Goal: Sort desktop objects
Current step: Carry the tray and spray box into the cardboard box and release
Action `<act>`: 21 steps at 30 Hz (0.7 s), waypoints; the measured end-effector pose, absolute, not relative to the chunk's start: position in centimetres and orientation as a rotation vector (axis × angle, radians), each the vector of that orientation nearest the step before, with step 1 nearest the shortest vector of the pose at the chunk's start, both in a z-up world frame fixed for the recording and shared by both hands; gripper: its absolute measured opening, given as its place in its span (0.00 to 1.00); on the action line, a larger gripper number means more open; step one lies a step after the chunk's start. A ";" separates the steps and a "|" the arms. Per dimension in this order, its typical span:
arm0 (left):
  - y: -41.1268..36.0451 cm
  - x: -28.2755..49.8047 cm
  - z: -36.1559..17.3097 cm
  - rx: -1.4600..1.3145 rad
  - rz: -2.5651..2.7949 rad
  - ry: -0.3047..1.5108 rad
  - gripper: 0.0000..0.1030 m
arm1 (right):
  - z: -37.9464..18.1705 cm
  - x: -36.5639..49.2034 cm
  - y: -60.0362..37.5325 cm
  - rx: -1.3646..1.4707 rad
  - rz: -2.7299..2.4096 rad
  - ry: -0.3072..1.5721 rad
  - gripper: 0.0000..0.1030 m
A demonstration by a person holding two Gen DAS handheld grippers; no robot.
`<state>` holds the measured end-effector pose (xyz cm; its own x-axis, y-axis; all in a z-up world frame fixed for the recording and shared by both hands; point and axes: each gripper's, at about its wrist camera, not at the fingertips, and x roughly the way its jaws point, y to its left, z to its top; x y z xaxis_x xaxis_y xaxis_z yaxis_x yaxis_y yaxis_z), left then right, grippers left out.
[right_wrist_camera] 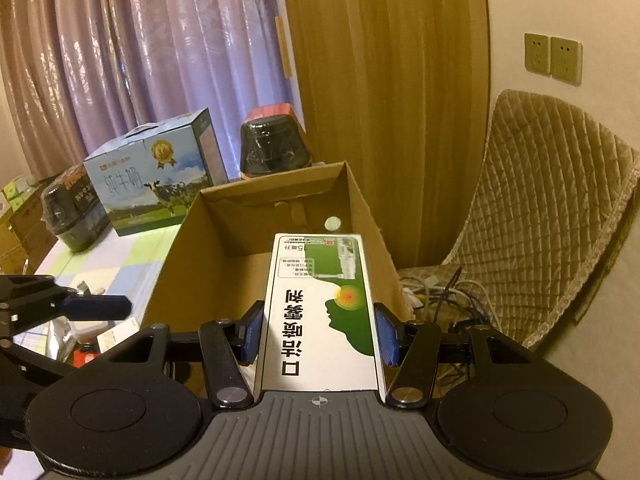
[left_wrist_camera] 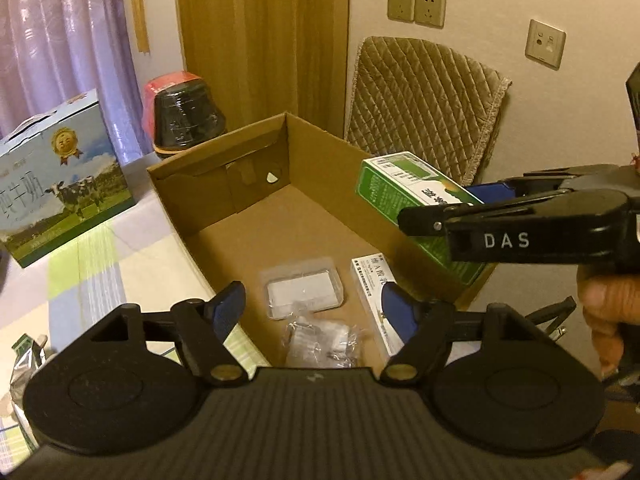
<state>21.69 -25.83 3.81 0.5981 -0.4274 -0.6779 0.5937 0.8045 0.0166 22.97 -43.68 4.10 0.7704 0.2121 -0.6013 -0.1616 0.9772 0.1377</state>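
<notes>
Right tongs (right_wrist_camera: 320, 336) clamp the green-and-white spray box (right_wrist_camera: 322, 312) above the open cardboard box (left_wrist_camera: 320, 152) on the checked table (left_wrist_camera: 100, 264), left tongs (left_wrist_camera: 310, 312) agape and empty, curtains (right_wrist_camera: 120, 60) far left

Green-and-white spray box (right_wrist_camera: 324, 312) (lying flat, held) over open cardboard box (right_wrist_camera: 372, 216).
</notes>
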 end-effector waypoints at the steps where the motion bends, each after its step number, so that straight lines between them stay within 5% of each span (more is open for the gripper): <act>1: -25.5 21.6 3.8 0.250 -0.595 0.713 0.70 | 4.0 23.0 -43.6 0.080 0.202 0.663 0.51; 21: -18.2 19.0 4.8 0.134 -0.510 0.710 0.76 | 3.8 24.9 -41.3 0.081 0.214 0.643 0.52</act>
